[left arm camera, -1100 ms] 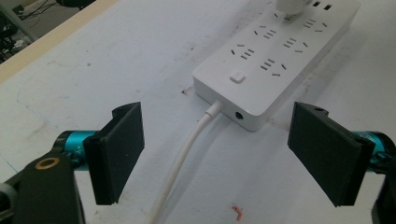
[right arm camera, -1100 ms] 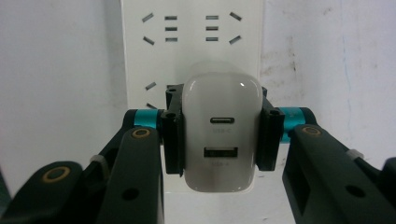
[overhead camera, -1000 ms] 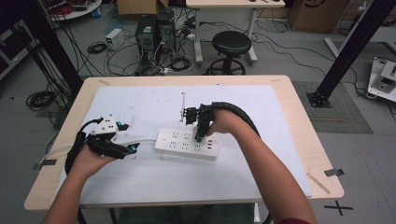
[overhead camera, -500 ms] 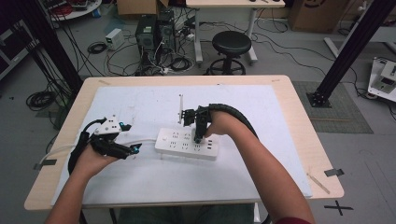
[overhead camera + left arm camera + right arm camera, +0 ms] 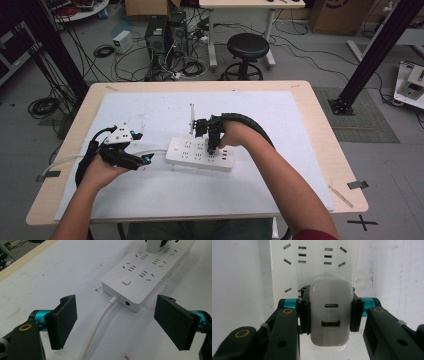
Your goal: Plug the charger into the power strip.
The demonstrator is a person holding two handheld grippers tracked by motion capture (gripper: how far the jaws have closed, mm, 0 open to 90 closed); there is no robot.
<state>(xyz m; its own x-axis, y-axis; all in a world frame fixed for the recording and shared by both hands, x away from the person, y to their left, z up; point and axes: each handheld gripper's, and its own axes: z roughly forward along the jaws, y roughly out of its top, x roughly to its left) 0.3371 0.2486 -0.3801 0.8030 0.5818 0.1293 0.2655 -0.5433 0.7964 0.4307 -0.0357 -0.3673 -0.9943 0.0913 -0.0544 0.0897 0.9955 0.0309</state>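
A white power strip (image 5: 200,154) lies mid-table on the white mat, its white cord (image 5: 97,325) trailing toward my left gripper. My right gripper (image 5: 212,148) points down over the strip and is shut on a white USB charger (image 5: 330,315); both pads press its sides, and the charger sits on the strip's sockets (image 5: 313,255). My left gripper (image 5: 142,161) rests to the left of the strip, open, with its jaws either side of the cord and the strip's end (image 5: 130,293), touching neither. The charger (image 5: 153,245) shows at the top of the left gripper view.
The white mat (image 5: 280,120) covers most of the wooden table (image 5: 325,135). A thin upright stick (image 5: 191,117) stands just behind the strip. Beyond the table are a black stool (image 5: 248,47), computer cases (image 5: 162,35) and floor cables.
My right gripper with the charger has shifted slightly over the strip. The left hand has stayed put.
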